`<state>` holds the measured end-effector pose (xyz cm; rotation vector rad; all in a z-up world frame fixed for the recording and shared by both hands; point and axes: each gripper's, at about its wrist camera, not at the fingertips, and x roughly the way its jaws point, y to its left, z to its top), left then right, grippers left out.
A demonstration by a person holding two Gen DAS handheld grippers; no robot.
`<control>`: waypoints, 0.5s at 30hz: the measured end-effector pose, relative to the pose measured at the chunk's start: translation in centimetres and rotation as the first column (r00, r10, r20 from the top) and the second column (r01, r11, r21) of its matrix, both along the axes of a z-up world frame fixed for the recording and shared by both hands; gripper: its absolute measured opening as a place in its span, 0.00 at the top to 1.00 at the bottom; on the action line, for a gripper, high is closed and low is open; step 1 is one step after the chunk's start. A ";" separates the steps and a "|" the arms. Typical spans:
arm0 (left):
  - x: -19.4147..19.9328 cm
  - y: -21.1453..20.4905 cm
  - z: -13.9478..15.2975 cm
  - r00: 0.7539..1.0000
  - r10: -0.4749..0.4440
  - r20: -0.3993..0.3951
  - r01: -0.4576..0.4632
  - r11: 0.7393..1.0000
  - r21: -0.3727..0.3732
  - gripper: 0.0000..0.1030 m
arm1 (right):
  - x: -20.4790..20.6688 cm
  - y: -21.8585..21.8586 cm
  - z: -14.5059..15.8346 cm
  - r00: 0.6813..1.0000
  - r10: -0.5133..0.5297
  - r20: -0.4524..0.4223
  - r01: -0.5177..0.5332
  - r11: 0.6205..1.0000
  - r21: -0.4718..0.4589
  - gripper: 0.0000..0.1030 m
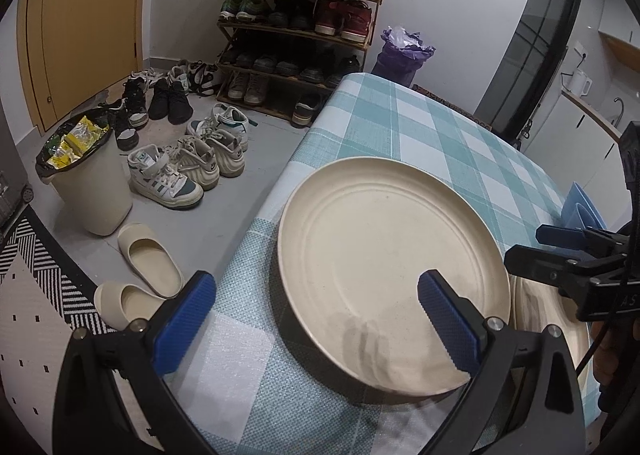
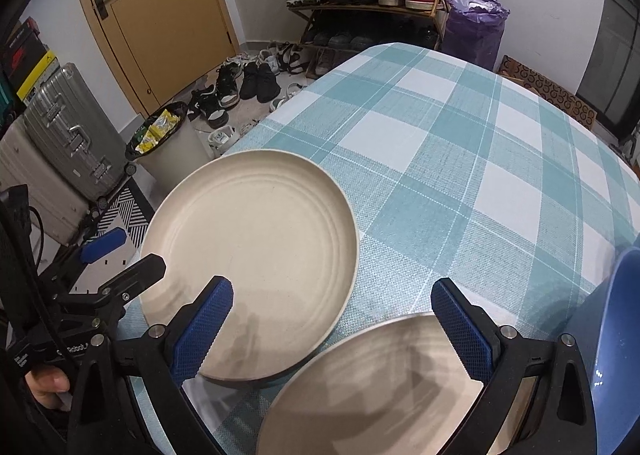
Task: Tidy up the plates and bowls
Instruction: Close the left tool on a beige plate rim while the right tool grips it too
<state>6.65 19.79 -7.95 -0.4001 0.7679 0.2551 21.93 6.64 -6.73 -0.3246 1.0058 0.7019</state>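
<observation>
A cream plate [image 1: 388, 259] [image 2: 256, 251] lies flat near the left edge of the checked table [image 1: 440, 127] [image 2: 460, 143]. A second cream plate [image 2: 384, 387] [image 1: 536, 311] lies beside it on the right, nearer me. My left gripper [image 1: 316, 319] hovers open over the first plate's near-left rim, nothing between its fingers. My right gripper [image 2: 332, 327] stands open above the gap between the two plates, holding nothing. The right gripper [image 1: 560, 251] shows at the right side of the left wrist view, and the left gripper [image 2: 116, 255] at the left of the right wrist view. A blue dish [image 2: 616, 335] [image 1: 580, 207] sits at the far right.
The table's left edge drops to a floor with a lined waste bin [image 1: 88, 183] [image 2: 168, 147], slippers [image 1: 148, 259] and several shoes. A shoe rack [image 1: 304, 15] and a purple bag [image 2: 476, 23] stand beyond the table. Suitcases [image 2: 68, 135] stand at the left.
</observation>
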 end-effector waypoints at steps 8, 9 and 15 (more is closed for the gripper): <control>0.1 0.3 -0.6 1.000 -0.011 -0.009 0.011 1.000 -0.018 0.11 | 0.4 1.1 -1.0 1.000 0.007 -0.007 -0.007 0.999 -0.032 0.03; 0.0 0.2 -0.6 1.000 -0.016 -0.008 0.016 1.000 -0.020 0.11 | 0.4 1.2 -1.1 1.000 0.008 -0.008 -0.008 0.999 -0.035 0.04; 0.1 0.0 -0.6 0.999 -0.036 0.001 0.036 0.999 -0.021 0.23 | 0.8 1.7 -1.8 1.000 0.013 -0.024 -0.015 0.999 -0.050 0.16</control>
